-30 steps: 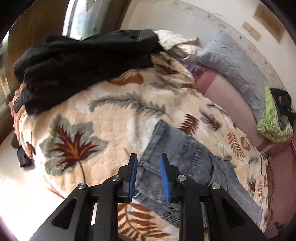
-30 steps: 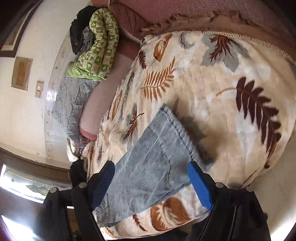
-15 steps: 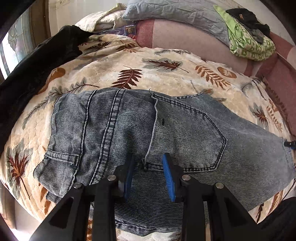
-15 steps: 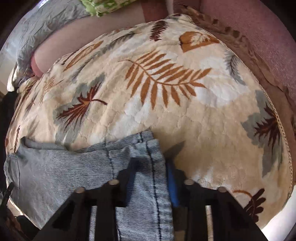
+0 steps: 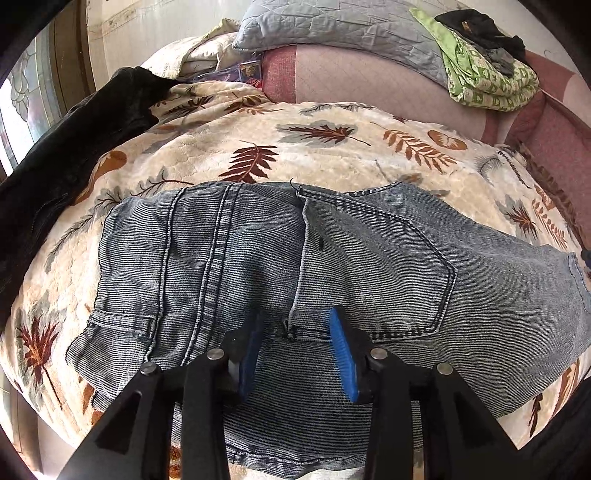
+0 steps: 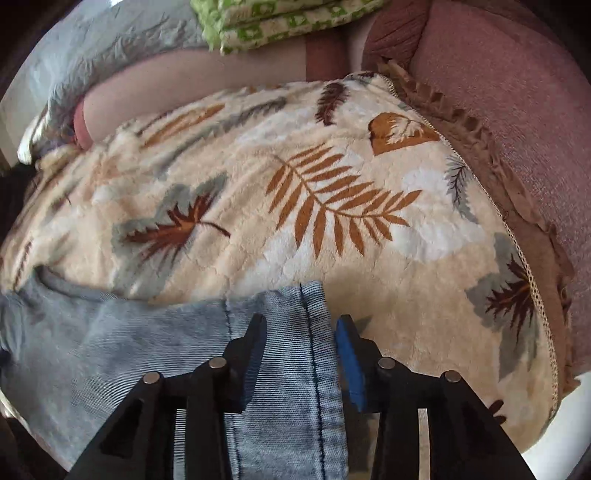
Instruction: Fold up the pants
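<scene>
The faded blue denim pants (image 5: pixel 295 266) were spread on the leaf-patterned fleece blanket (image 6: pixel 314 206). Both the left gripper (image 5: pixel 293 354) and right gripper (image 6: pixel 301 354) were parted astride denim, nothing clamped; a shallow bite risked slippage.

The pants (image 5: pixel 258 266) lie flat across the near part of the blanket (image 5: pixel 332 155), waist end to the left and leg hem (image 6: pixel 295 332) to the right. The left gripper (image 5: pixel 295 350) sits over the seat; the right gripper (image 6: pixel 299 354) straddles the hem. A dark garment (image 5: pixel 74 147) lies left on the blanket. Behind it, pillows (image 5: pixel 351 33) and a folded cloth (image 5: pixel 487 81) rest on the couch (image 6: pixel 517 92).
</scene>
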A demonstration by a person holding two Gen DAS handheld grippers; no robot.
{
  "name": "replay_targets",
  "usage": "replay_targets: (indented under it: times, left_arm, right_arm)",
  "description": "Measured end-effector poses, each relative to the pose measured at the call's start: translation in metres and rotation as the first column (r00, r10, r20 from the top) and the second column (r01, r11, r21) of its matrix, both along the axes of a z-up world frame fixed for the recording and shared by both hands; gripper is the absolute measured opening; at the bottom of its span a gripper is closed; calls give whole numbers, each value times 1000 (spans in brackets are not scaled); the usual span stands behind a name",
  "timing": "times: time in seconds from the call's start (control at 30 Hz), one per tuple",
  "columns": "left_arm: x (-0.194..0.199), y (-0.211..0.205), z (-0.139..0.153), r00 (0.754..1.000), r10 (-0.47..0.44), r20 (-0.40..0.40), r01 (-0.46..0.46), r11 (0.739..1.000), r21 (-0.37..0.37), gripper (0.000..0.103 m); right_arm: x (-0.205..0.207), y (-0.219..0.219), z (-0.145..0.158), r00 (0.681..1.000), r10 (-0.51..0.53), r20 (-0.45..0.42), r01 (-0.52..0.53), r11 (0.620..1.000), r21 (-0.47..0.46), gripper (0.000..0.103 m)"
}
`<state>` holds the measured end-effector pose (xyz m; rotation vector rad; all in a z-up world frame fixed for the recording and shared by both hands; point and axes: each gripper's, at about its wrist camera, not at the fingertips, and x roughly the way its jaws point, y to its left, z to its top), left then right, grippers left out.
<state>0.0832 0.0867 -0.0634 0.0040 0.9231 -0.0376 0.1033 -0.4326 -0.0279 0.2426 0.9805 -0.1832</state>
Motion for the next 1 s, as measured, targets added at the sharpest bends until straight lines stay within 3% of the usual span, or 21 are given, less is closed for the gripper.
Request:
replay_targets:
  times: [0.03,0.07,0.1,0.13,0.23,0.3,0.37,0.43,0.53,0.63,0.7,0.77,0.8,0.93,1.0]
  left_arm:
    - [0,-1,0,1000,0,4,0,1000,5,39]
    - [0,-1,-1,1000,-1,5,1,1000,8,41]
    - [0,-2,-1,1000,-3,5,3,1000,9,42]
    - [0,-3,-1,1000,-5,6,5,1000,9,45]
    - [1,-9,-2,1000,-18,2,17,1000,15,56]
    - [2,-14,-2,1000,-31,-4,31,999,28,63]
    - [3,-17,-1,1000,-29,-10,29,999,42,64]
    - [3,-14,5,1000,-21,-17,22,1000,20,64]
    - [-4,-2,24,1000,7,31,-6,999,-32,64]
    - [-13,13,39,995,37,96,-32,998,-52,67]
    - [-9,23,29,997,72,41,-70,996,-58,78]
    - [4,29,0,992,77,-105,-80,996,-30,81]
    - [3,32,-4,992,72,-107,-77,996,-41,81]
    - [-7,30,23,996,90,21,-90,996,-24,81]
    - [-6,32,31,994,98,50,-95,994,-58,80]
  right_arm:
    - [-9,-1,10,999,-3,40,0,998,67,43]
    - [-20,1,18,997,9,79,-21,988,152,51]
    - [-28,6,21,995,36,96,-57,972,226,59]
    - [-34,15,21,992,82,95,-106,955,278,74]
    - [-36,36,-4,977,208,36,-206,899,388,76]
    - [-28,36,-45,967,238,-91,-173,876,450,76]
    - [-27,31,-55,972,218,-90,-146,856,495,75]
    - [-27,31,-40,974,204,-94,-130,854,504,75]
    - [-40,35,-9,982,190,-9,-163,866,473,75]
    - [-48,40,-16,982,187,-35,-152,882,446,78]
    - [-44,30,-46,976,152,-157,-72,902,426,79]
    - [-48,24,-44,984,119,-135,-43,883,467,79]
    - [-48,23,-36,984,108,-139,-28,876,481,79]
    - [-32,37,7,991,126,-31,-95,864,495,79]
    - [-9,50,13,987,158,1,-133,829,543,79]
